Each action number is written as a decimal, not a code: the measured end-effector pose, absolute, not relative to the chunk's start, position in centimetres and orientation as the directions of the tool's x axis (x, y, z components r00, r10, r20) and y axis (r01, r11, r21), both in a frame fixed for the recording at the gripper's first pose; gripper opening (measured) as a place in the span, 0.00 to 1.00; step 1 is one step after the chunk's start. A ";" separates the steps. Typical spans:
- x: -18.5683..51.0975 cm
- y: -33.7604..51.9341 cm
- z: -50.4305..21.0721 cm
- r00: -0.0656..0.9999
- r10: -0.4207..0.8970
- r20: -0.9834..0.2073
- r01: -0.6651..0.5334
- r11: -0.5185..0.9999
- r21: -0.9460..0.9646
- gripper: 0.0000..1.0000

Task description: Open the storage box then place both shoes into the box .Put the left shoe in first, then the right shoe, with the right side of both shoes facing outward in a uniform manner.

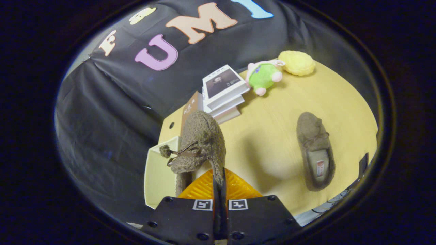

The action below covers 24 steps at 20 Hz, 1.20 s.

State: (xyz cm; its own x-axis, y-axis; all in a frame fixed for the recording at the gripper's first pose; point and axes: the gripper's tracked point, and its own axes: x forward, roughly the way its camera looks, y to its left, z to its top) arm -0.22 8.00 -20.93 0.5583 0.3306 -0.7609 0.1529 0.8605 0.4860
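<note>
Gripper view: the fingers point(219, 190) are closed almost together, pinching the thin edge of a fuzzy brown slipper's point(201, 146) collar between them. That slipper hangs lifted just ahead of the fingers, toe pointing away, its curly fleece-like fabric rough and nubby, with a thin dark bow and a small pompom on its front. It sits above the storage box point(157, 173), whose cream wall and open cavity lie just left of the fingers; an orange ribbed panel point(235, 187) with a radiating line pattern lies directly under and beside the fingers, apparently part of the box, though I cannot tell how it joins.

A second brown slipper point(315, 151) lies flat on the pale wooden table point(269, 143), well apart to the right, its opening facing up with a light insole showing. Beyond the held slipper a stack of books point(223, 93) rests on the table, and next to it lies a green and pink plush toy point(264, 76), with a yellow fluffy round object point(297, 63) just beside that.
</note>
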 end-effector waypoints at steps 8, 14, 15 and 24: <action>0.9 16.8 -18.6 0.558 0.423 -0.714 0.059 0.838 0.542 0.03; -0.6 23.1 -20.4 0.499 0.458 -0.736 0.032 0.839 0.544 0.03; -1.0 24.0 -21.1 0.483 0.455 -0.748 0.031 0.845 0.534 0.03; -1.9 28.6 -27.7 0.389 0.367 -0.845 0.081 0.900 0.428 0.04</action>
